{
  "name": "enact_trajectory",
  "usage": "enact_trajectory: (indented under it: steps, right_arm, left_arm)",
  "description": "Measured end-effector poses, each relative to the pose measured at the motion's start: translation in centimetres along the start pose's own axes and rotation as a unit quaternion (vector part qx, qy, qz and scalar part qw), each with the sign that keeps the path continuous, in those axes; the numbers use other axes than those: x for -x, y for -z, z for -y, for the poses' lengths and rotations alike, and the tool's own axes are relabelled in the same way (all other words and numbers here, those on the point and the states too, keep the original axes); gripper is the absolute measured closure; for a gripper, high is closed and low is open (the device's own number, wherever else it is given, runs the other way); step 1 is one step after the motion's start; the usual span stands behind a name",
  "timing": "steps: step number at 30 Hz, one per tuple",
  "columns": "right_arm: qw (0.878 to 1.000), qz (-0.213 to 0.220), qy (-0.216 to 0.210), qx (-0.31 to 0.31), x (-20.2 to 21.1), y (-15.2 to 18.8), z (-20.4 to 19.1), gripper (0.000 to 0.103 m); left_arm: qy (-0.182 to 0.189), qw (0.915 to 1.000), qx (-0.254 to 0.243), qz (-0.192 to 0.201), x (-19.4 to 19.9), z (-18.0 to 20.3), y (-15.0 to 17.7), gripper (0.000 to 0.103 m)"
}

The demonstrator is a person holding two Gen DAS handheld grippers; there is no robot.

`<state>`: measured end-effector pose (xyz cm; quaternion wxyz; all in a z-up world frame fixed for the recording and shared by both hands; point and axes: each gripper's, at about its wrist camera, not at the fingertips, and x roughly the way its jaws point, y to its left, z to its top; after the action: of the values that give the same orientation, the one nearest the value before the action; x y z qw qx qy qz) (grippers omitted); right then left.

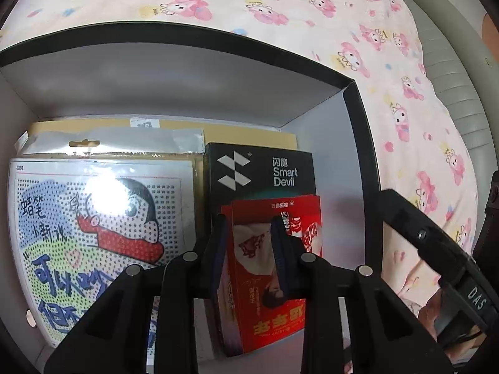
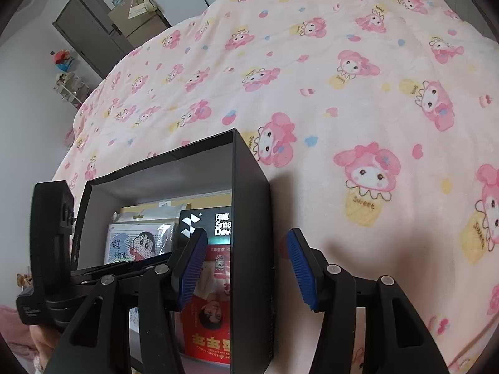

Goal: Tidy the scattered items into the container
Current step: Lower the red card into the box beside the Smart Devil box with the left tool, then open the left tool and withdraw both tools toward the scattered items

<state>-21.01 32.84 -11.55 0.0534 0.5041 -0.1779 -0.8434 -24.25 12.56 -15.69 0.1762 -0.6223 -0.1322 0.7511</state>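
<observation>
inside the black box [image 1: 358, 118] on the fleecy pink blanket [image 1: 280, 6]: glossy bagged cartoon bead kit [image 1: 93, 218], matte black carton [image 1: 262, 168], then the red packet [image 1: 265, 280] — pinched by the left gripper [image 1: 249, 237]. only the right view shows the right gripper [image 2: 246, 265] spread, straddling the box's wall.

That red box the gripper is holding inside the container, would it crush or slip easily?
The red box looks like thin printed card, so a hard squeeze would probably dent it. Its glossy faces might slip, though the left hand-held gripper has ribbed pads. It seems light, and may tip once released.
</observation>
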Motion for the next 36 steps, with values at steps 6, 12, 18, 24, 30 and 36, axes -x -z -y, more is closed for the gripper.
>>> enact_trajectory:
  steps: [6, 12, 18, 24, 30, 36]
  right_arm:
    - [1.0, -0.004, -0.001, 0.001, -0.2, 0.0, -0.1, 0.053]
    - [1.0, -0.001, 0.002, -0.002, -0.2, -0.1, 0.2, 0.053]
    - [1.0, -0.007, 0.009, -0.001, -0.8, -0.2, 0.4, 0.053]
    - [1.0, -0.011, 0.004, -0.006, -0.9, -0.3, 0.5, 0.053]
    - [1.0, -0.005, 0.007, -0.003, -0.7, -0.3, 0.6, 0.053]
    - [1.0, -0.003, 0.026, 0.003, -0.8, -0.2, 0.4, 0.053]
  left_arm:
    - [0.054, 0.9983, 0.009, -0.02, -0.4, 0.1, -0.7, 0.061]
    - [0.036, 0.9992, 0.005, 0.018, 0.3, -0.2, -2.7, 0.068]
    - [0.015, 0.9996, -0.021, -0.01, -1.4, 1.2, -3.2, 0.074]
    - [0.045, 0.9971, -0.042, -0.046, -2.7, 2.4, -3.3, 0.074]
    - [0.069, 0.9972, 0.004, -0.031, -3.1, 0.9, -3.7, 0.074]
    - [0.085, 0.9958, 0.02, -0.026, -2.2, 0.3, -3.2, 0.074]
